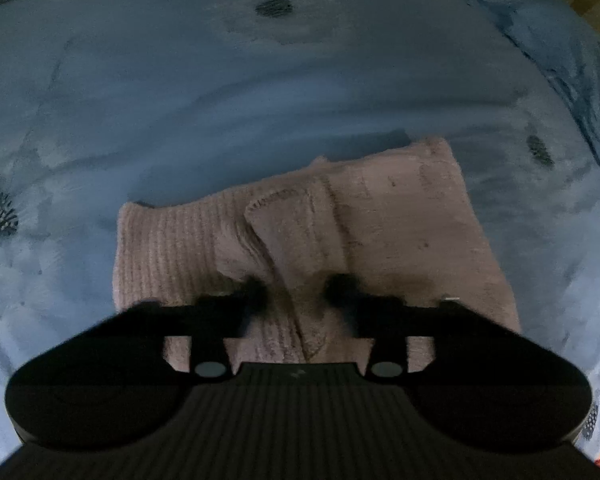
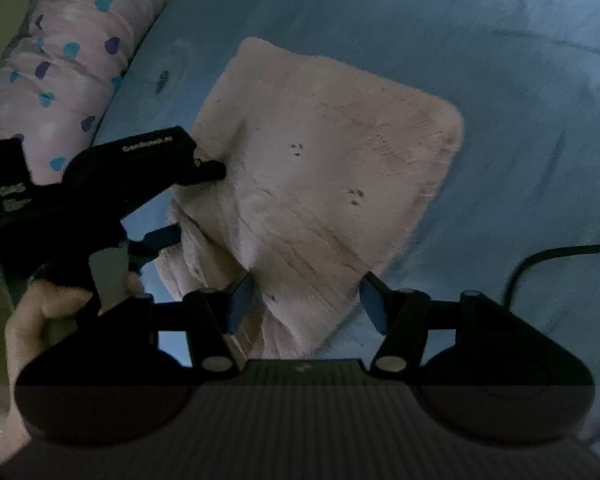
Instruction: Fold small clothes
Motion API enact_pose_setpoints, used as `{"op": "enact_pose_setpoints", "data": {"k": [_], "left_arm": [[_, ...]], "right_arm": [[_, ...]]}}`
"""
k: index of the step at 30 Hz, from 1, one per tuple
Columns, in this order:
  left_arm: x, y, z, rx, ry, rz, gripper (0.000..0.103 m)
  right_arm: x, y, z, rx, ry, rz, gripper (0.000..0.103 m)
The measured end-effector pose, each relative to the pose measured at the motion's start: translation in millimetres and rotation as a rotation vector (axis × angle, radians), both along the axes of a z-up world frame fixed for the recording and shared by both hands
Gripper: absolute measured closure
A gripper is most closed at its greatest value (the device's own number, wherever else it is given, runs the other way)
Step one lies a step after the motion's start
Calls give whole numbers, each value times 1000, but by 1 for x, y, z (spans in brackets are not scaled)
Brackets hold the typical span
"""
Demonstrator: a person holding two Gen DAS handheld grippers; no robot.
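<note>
A small pink knitted garment (image 1: 412, 216) lies partly folded on a blue bedsheet (image 1: 220, 92). In the left wrist view my left gripper (image 1: 298, 288) pinches a raised ridge of its near edge between two dark fingertips. The right wrist view shows the same garment (image 2: 332, 152) as a rough square, with the left gripper (image 2: 192, 204) clamped on its left edge. My right gripper (image 2: 307, 300) hangs over the garment's near corner. Its blue pads stand well apart and the cloth between them is not squeezed.
A pink quilt with heart prints (image 2: 68, 60) lies rolled along the sheet's far left. A black cable (image 2: 540, 256) curls over the sheet at the right. A person's hand (image 2: 40, 320) holds the left gripper's handle. The sheet (image 2: 500, 80) drops off at the bed's edge (image 1: 560, 52).
</note>
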State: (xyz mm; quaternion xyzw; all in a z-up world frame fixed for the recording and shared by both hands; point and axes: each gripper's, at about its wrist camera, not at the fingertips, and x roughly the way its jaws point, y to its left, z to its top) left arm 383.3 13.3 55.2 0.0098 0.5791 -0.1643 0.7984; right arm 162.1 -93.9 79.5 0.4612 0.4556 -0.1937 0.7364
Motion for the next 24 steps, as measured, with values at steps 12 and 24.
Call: {"op": "enact_pose_setpoints", "data": {"k": [12,24], "left_arm": [[-25,36,55,14,-147,-61,81],[-21,100,32,26,-41,51,73]], "right_arm": [[-6,17,37,26,-117,127,77],[14,81,2,44,-64,355,72]]}}
